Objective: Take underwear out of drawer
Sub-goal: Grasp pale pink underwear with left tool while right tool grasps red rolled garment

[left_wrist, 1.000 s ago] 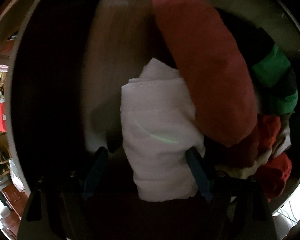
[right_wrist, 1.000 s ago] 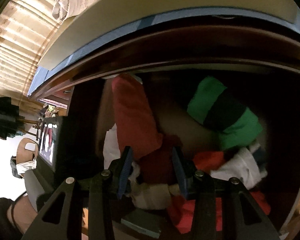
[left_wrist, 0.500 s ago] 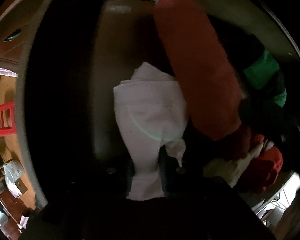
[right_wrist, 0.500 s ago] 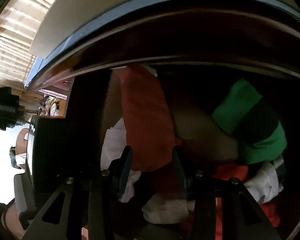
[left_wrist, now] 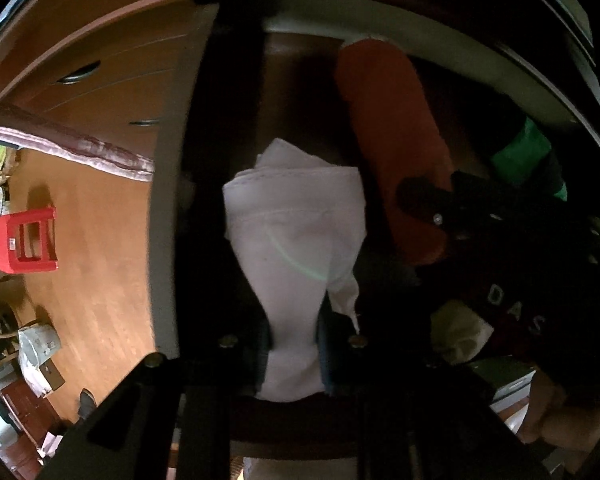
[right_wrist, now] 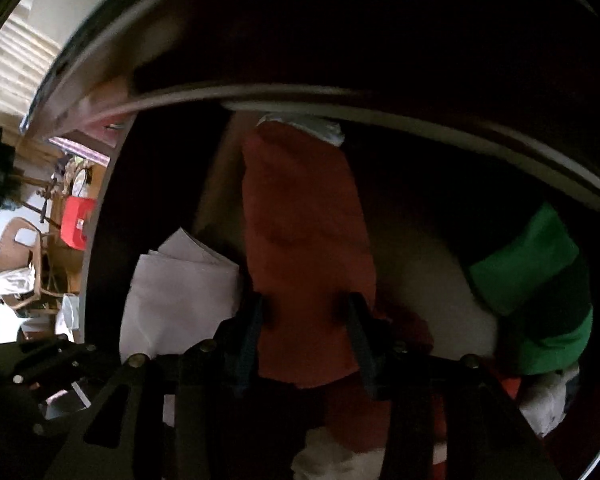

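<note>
White folded underwear (left_wrist: 296,220) pinched at the near end by the left gripper (left_wrist: 294,332), both blue pads closed tight on the cloth, the fabric squeezed to a narrow neck there and spreading wide beyond. Points straight down into the open drawer (left_wrist: 164,240). Seen inside the drawer outline, over the dark wooden bottom, towards its left side; cannot tell whether the far end touches the bottom.

Just to the right of the white piece, a long red roll (left_wrist: 388,140), lying lengthwise with its far end near the pale back wall. Between the fingers of the right gripper (right_wrist: 304,320), jaws parted and opening a little, one pad just beside each flank of the roll; no clear squeeze visible in the dim light. From the left wrist view, only as a black shape over the near part of the roll.

Further right, a green and black striped garment (right_wrist: 540,280), near the drawer's right end, apart from the roll. At the near right corner, a dark garment with pale letters (left_wrist: 516,308) and a cream cloth (left_wrist: 460,336) just beside it, mostly in shadow.

Outside the drawer, on the left, a wooden floor (left_wrist: 92,260) with a red plastic stool (left_wrist: 24,240) on it, well apart from the drawer.
</note>
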Action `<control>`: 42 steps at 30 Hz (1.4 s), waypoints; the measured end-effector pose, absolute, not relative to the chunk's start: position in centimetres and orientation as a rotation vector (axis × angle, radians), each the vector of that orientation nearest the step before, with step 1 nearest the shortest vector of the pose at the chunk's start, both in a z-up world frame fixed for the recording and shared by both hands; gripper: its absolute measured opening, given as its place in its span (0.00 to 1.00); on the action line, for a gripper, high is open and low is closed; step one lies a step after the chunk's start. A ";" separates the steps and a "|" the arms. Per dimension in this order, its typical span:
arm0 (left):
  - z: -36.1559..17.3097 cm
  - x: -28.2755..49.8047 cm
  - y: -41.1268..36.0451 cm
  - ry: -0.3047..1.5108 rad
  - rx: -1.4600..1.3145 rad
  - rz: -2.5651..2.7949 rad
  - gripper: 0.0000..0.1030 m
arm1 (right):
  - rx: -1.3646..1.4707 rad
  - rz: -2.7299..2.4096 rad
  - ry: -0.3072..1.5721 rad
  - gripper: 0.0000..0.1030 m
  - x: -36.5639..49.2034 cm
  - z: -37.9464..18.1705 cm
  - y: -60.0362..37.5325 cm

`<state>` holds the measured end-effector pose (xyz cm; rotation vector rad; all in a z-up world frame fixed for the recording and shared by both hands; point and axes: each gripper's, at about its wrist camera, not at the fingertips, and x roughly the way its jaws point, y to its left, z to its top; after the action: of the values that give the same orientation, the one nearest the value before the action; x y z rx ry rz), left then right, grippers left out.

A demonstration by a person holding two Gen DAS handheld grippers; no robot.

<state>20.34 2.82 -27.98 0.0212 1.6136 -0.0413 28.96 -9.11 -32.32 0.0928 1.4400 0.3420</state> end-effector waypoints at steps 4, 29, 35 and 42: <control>-26.8 19.9 4.6 1.601 0.014 -0.030 0.17 | 0.115 0.308 1.453 0.48 29.1 -33.2 -8.8; -24.6 19.1 6.7 1.560 -0.025 -0.056 0.17 | 0.197 0.286 1.434 0.28 27.5 -30.2 -12.7; -23.3 18.6 5.9 1.537 -0.020 -0.077 0.17 | 0.288 0.303 1.411 0.28 26.4 -27.5 -15.2; -21.3 17.5 3.9 1.501 0.024 -0.122 0.17 | 0.308 0.333 1.391 0.28 24.4 -26.3 -16.4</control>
<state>17.52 3.89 -21.26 0.0239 1.5006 -0.1220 24.37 -16.36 -26.29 0.3084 1.3912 0.3335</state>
